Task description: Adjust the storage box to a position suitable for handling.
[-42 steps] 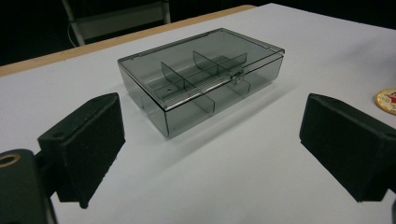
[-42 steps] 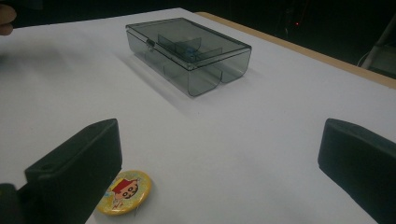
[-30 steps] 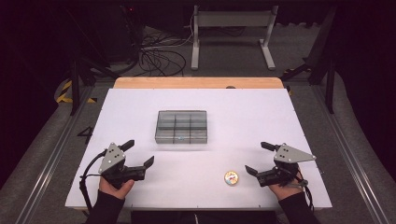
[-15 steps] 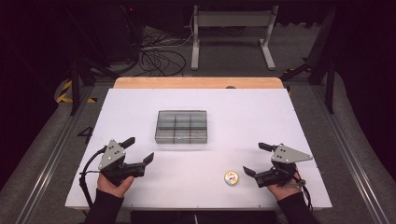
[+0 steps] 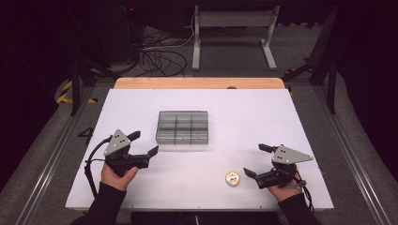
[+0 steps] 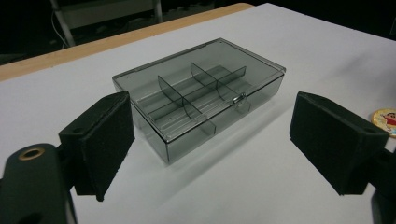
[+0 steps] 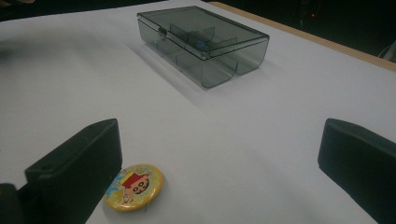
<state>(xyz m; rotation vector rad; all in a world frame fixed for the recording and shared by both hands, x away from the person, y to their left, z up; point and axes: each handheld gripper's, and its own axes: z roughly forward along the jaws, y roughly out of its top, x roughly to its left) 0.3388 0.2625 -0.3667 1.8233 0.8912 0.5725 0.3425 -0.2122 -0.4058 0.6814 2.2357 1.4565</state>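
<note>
White tabletop [image 5: 141, 103]: badge [image 5: 232, 178] lies just beside the right hand-held gripper [image 5: 256, 161], its jaws apart, seemingly untouched.

Clear smoky plastic box [image 6: 201, 93], glossy badge [image 7: 134, 187]

The compartment box [image 5: 183, 127] sits at the middle of the worktop [image 5: 281, 117]. The badge [image 5: 232, 178] lies nearer the person, right of the box, well apart from it.
</note>
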